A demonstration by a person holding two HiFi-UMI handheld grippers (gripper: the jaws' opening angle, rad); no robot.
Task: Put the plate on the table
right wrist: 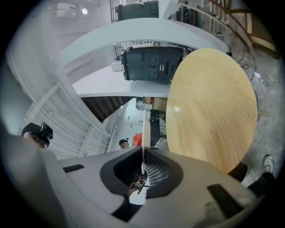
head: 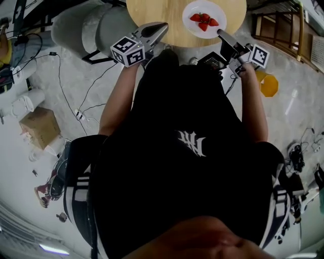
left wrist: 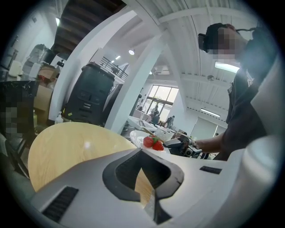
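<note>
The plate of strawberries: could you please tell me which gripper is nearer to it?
Right. The right gripper is shut on the plate at its near rim; the left gripper, shut and empty, is at the table edge, left of the plate, not touching it.

No word, brand or number could be read anywhere. The black shirt bore a white emblem of a few stylised strokes, too distorted to make out. The cube on the left gripper and the cube on the right gripper carried only black-and-white square patterns, without letters or digits.
</note>
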